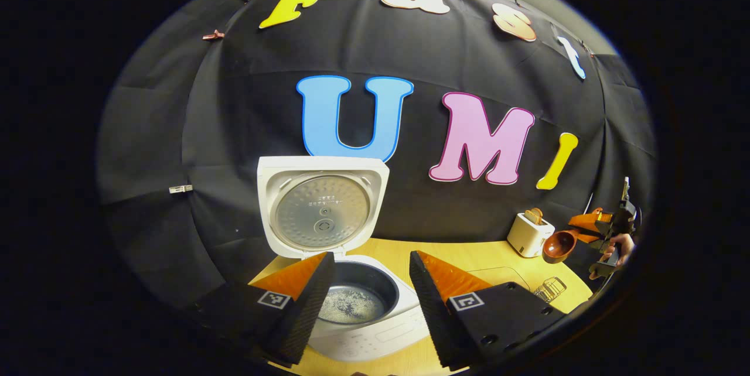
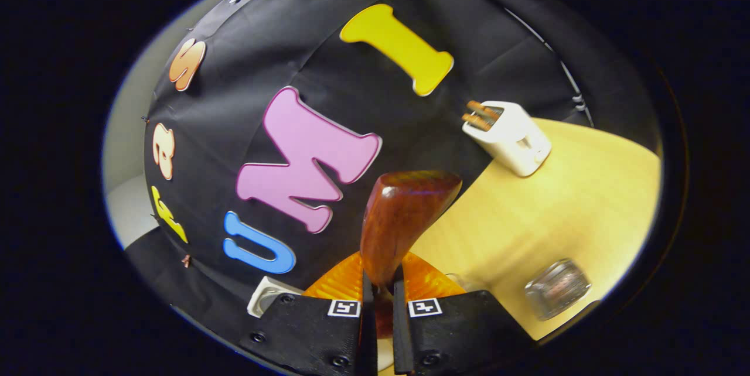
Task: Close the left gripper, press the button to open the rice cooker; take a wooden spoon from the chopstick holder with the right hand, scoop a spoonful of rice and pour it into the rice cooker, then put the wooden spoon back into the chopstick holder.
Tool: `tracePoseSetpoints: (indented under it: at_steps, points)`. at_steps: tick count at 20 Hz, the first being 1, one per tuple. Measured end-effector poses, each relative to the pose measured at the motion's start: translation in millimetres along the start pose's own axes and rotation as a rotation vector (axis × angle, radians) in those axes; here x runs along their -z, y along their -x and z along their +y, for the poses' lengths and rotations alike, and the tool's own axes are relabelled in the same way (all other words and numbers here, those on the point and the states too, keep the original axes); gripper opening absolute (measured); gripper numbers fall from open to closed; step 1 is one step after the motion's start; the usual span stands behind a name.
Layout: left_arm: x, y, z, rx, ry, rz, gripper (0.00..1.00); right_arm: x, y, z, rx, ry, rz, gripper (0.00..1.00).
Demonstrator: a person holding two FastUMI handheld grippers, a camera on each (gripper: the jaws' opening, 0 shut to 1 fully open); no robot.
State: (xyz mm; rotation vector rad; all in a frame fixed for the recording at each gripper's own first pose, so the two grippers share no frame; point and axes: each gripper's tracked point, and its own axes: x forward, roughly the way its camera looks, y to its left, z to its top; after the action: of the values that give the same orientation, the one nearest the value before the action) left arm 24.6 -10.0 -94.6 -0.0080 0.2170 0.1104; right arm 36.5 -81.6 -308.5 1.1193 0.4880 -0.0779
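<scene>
The white rice cooker [image 1: 375, 338] stands open on the table, its lid [image 1: 323, 206] upright. Its dark pot [image 1: 358, 300] holds a thin layer of rice. My left gripper [image 1: 372, 297] hovers just above the pot's near side, open, its fingers straddling the pot with nothing between them. At the far right, my right gripper [image 1: 606, 228], held by a hand, carries a brown wooden spoon [image 1: 559, 245] above the table. In the right gripper view the spoon [image 2: 404, 218] juts forward, tilted, with my right gripper [image 2: 384, 291] shut on its handle. A clear chopstick holder [image 2: 556, 288] lies below it.
A white toaster [image 1: 529, 234] with bread in its slots sits at the back right of the wooden table [image 1: 469, 259], seen also as the toaster [image 2: 510, 136] in the right gripper view. The chopstick holder [image 1: 549, 289] stands near the table's right front edge.
</scene>
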Motion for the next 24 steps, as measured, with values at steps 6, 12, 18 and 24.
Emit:
tracePoseSetpoints:
  at_steps: [6,12,18,24]
  points:
    - [-1,-5,-18,-0.009,0.010,0.022,0.83,-6,26,-95,0.160,0.108,0.035,0.15]
    - [-8,-6,-28,-0.017,-0.003,0.027,0.83,10,23,-145,0.250,0.243,0.100,0.15]
    - [-13,-6,-26,-0.031,-0.012,0.026,0.83,37,0,-165,0.286,0.336,0.180,0.15]
    - [-17,-7,-20,-0.046,-0.023,0.021,0.83,49,-15,-185,0.337,0.348,0.237,0.16]
